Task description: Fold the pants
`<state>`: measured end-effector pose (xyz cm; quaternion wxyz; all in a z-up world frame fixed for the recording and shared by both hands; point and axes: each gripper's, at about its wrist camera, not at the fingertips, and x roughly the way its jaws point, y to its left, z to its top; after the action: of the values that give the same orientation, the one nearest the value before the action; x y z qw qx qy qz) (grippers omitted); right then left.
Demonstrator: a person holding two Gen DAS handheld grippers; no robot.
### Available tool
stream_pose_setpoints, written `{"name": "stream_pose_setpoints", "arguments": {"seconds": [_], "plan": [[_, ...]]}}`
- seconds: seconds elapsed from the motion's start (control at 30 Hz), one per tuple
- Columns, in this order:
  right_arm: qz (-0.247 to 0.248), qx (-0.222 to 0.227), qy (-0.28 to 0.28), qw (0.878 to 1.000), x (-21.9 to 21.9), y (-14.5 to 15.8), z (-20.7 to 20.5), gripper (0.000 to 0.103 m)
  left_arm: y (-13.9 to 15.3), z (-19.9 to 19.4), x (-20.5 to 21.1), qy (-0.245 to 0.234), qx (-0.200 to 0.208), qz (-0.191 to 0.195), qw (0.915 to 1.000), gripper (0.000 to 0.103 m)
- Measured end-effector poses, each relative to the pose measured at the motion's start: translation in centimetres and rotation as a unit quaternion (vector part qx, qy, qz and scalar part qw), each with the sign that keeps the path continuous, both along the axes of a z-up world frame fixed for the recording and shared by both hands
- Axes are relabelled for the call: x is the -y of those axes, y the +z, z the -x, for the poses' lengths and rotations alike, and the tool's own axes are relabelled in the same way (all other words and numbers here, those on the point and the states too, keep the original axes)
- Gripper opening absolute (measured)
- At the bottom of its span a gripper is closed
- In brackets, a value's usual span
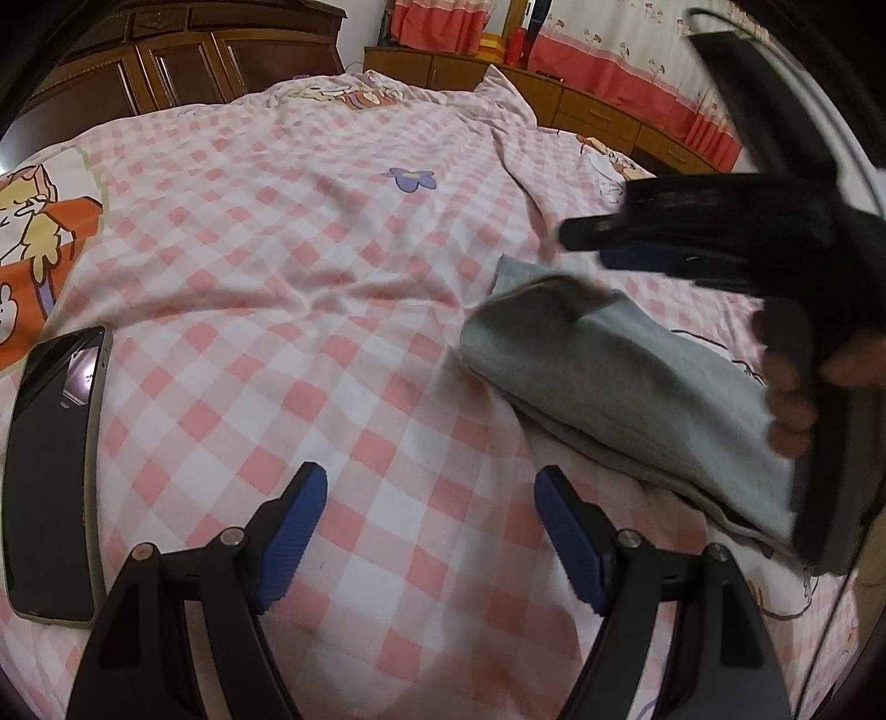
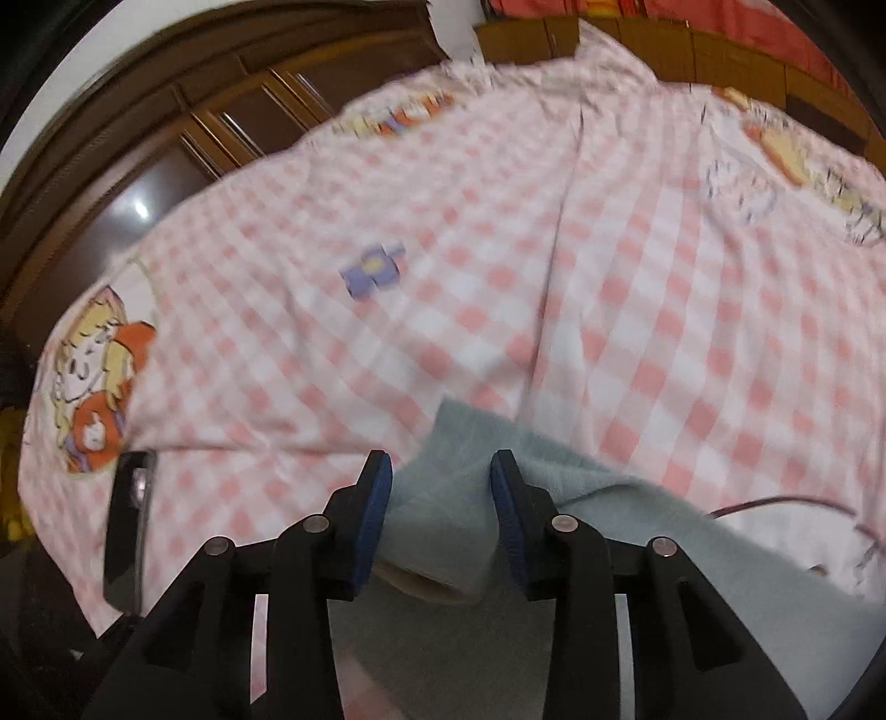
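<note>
Bedding fills nearly everything you see: a quilt [image 1: 310, 288] in pink and white checks, wrinkled in soft ridges, with cartoon girls printed near its edges and a small purple flower [image 1: 410, 178] printed toward the middle. Behind the bed stands a dark wooden wardrobe [image 1: 183, 66], and along the far side runs a low wooden cabinet [image 1: 598, 111] under red and white curtains [image 1: 637, 50].

On the quilt, to the right in your left wrist view, lie the pants [image 1: 631, 382]: pale grey-green, soft-looking, folded into a compact oblong bundle of several layers. In your right wrist view the same bundle sits directly below and between the fingers of your right gripper [image 2: 440, 515], with a rolled, tube-like end of fabric facing the camera.

To your far left, a dark smartphone [image 1: 55, 476] lies flat on the quilt, screen up, well apart from the pants.

Your left gripper [image 1: 429, 531] hovers over bare quilt, its blue-padded fingers spread wide with nothing between them. Your right gripper's fingers also stand apart, one on each side of the raised fabric; whether the pads [image 2: 374, 515] touch the cloth you cannot tell, since the view is blurred. From the left wrist view, the right gripper appears as a blurred black shape above the far end of the bundle, your fingers [image 1: 786, 399] wrapped around its handle.
</note>
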<state>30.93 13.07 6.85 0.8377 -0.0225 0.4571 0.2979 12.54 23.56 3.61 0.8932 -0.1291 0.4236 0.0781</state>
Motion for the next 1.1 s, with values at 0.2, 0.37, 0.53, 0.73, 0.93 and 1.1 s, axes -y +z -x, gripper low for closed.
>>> {"name": "stream_pose_setpoints", "arguments": {"seconds": [0.2,0.37,0.53,0.73,0.93,1.1], "plan": [[0.043,0.022,-0.02,0.999,5.1,2.0,2.2,0.038,1.8,0.5,0.9,-0.02,0.025,0.008,0.9995,0.081],[0.1,0.045,-0.046,0.993,11.9,2.3,6.1,0.038,4.1,-1.0,3.4,-0.055,0.029,-0.025,0.9978,0.081],[0.136,0.065,-0.071,0.986,18.3,1.8,9.7,0.038,4.7,-4.2,5.9,-0.098,0.022,-0.043,0.994,0.08],[0.184,0.076,-0.094,0.975,22.7,-0.7,12.0,0.038,3.0,-8.3,6.8,-0.11,-0.02,-0.055,0.9922,0.045],[0.115,0.044,-0.118,0.985,24.2,-3.1,12.6,0.038,0.1,-13.1,6.7,-0.12,-0.063,-0.046,0.9896,0.027],[0.067,0.047,-0.162,0.983,24.8,-4.6,14.2,0.038,-0.5,-16.3,6.8,-0.121,-0.052,-0.115,0.9845,0.028]]}}
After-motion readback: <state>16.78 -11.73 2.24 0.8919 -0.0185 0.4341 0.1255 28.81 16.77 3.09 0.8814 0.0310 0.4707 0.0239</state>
